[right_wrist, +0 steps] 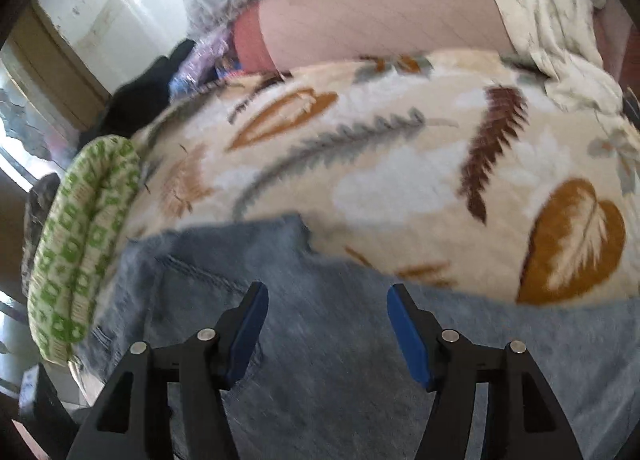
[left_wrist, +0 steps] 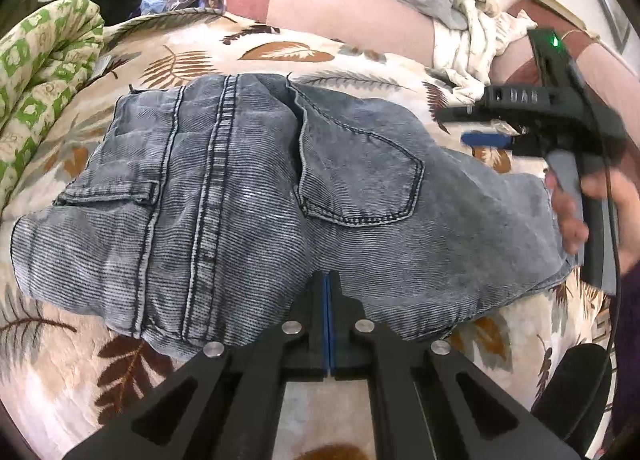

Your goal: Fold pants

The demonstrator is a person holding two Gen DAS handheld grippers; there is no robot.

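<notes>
While left claw [left_wrist: 328,280] clenched at jeans [left_wrist: 240,199] near edge, right claw [right_wrist: 328,324] released above

Faded blue-grey pants [left_wrist: 248,195]; cream leaf-print blanket [left_wrist: 280,47]; green-white patterned quilt [left_wrist: 44,59].

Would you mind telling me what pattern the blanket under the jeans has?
The blanket is cream with brown, orange and grey leaves, clearest in the right wrist view.
</notes>
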